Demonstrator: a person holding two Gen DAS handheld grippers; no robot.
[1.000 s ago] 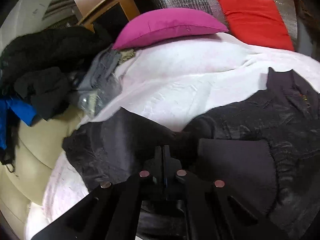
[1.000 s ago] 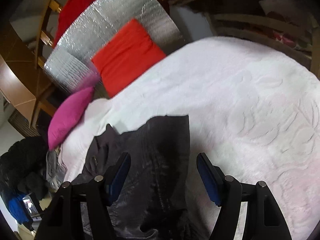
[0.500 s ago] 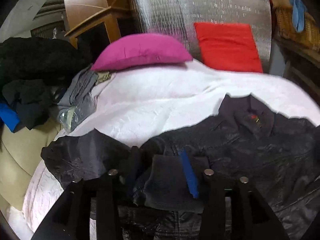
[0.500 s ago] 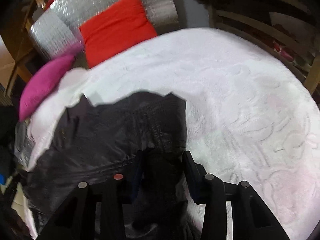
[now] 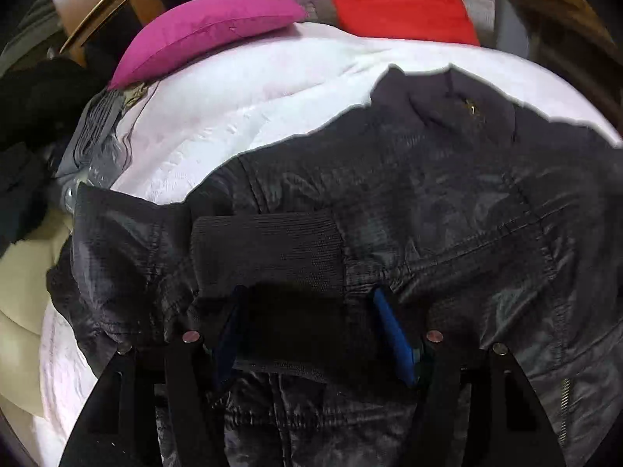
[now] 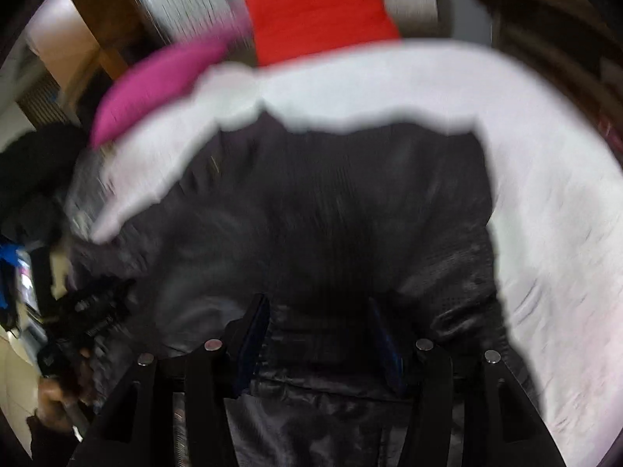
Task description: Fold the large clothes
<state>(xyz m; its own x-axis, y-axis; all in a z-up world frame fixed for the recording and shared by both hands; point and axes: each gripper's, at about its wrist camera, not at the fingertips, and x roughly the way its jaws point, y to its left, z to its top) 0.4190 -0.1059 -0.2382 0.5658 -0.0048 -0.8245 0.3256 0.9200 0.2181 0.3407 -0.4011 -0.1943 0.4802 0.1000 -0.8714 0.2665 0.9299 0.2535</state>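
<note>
The shiny black quilted jacket [image 5: 428, 202] lies on the white bed [image 5: 241, 116], one sleeve folded in; both claws, left claw [image 5: 307, 334] and right claw [image 6: 317, 334], have just been opening and stand apart over the fabric, so most folding remains.

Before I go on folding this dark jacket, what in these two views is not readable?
- Right wrist view: motion blur smears the jacket, so seams are unreadable.
- Left wrist view: the left tool covers the ribbed cuff's near end.
- Both views: the jacket's near part is cut off by the bottom edge.
- Left wrist view: the collar badge is too small to read.

Both wrist views steeply downward, close over jacket [image 5: 409, 202]; share pink pillow [image 6: 155, 85]
</note>
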